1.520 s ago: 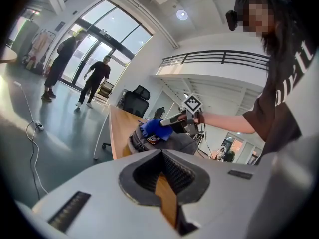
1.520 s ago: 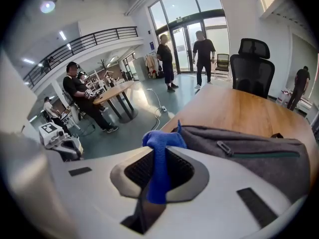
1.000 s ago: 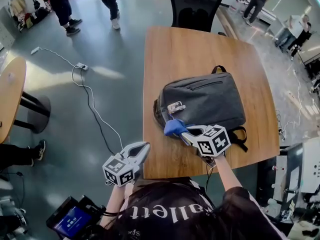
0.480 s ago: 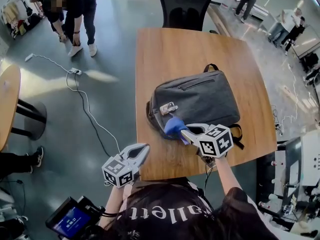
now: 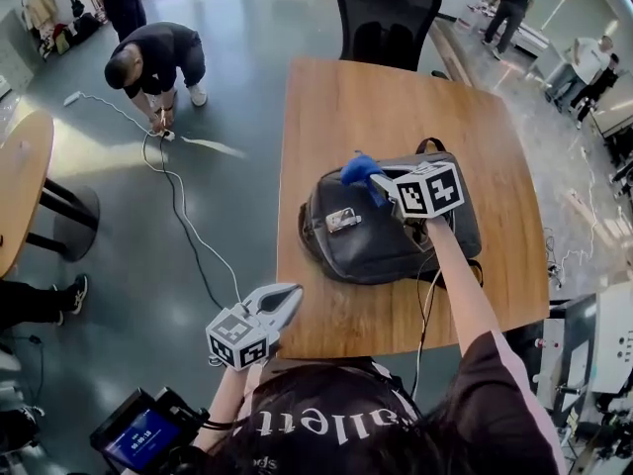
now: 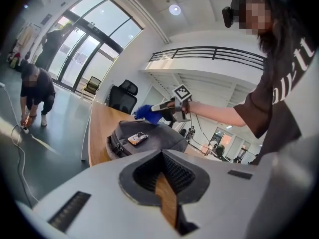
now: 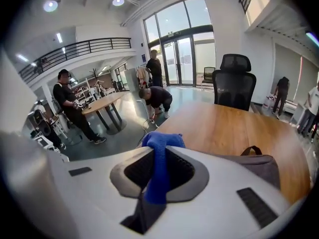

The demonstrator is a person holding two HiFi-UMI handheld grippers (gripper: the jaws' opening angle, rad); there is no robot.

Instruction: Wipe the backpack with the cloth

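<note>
Right gripper (image 5: 375,179) fingers are clamped on the blue cloth (image 5: 358,169), held at the backpack's (image 5: 396,236) far edge, evidently for wiping. Left gripper (image 5: 285,302), fingers together and empty, hangs off the tabletop (image 5: 396,107), idle.

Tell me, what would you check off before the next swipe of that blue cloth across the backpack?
1. Cloth held firmly: ok. The right gripper has its jaws shut on the blue cloth.
2. Cloth pressed onto the backpack: cannot tell. It sits at the pack's far edge, but contact is not clear.
3. Pack lying flat, well inside the table edges: ok.
4. Pack steadied by the other hand: not ok. The left gripper is shut, empty and off the table's near edge.
5. Wiping path free of snags: not ok. A small tag lies on the pack's front and might catch the cloth.
</note>
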